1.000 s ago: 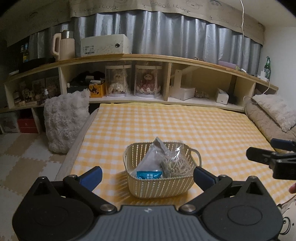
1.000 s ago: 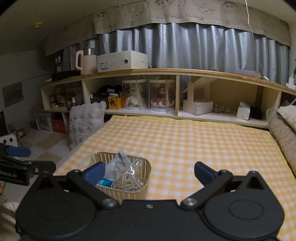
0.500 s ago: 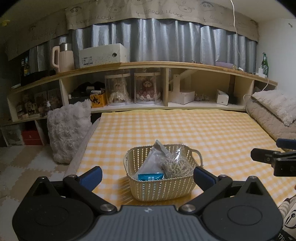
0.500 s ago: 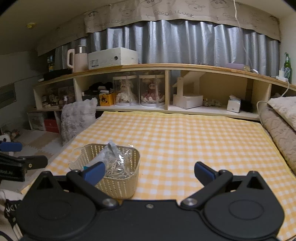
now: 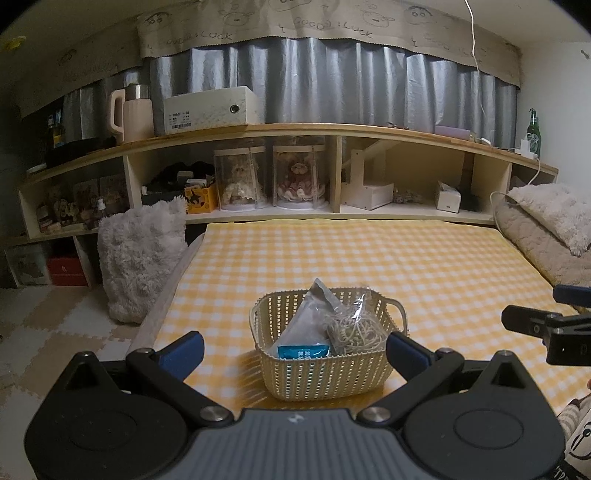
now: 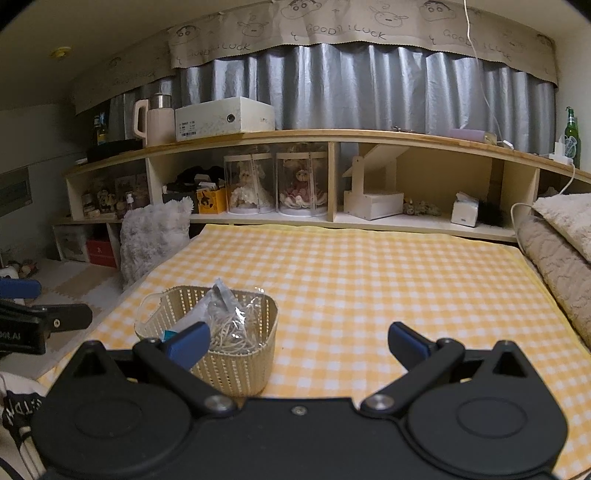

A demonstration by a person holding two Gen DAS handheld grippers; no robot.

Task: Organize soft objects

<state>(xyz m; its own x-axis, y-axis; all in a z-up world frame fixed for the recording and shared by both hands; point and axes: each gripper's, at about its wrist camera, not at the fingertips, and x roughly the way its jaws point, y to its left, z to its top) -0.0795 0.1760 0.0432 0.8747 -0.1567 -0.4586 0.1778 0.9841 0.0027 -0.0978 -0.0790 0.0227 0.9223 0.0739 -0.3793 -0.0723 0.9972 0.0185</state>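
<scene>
Two grippers, left gripper (image 5: pixel 293 345) and right gripper (image 6: pixel 299 338), hover wide apart and empty near the cream basket (image 5: pixel 328 376), packets (image 5: pixel 314 328) inside, on the yellow checked cloth (image 6: pixel 369 280).

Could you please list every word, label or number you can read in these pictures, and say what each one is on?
"GOOD LUCK": hand-drawn on the paper valance above the curtain, repeated along it.
White box on the shelf: a barcode label, too small to read.
Blue packet in the basket: print too blurred to read.
Left gripper and right gripper: no readable text.
</scene>
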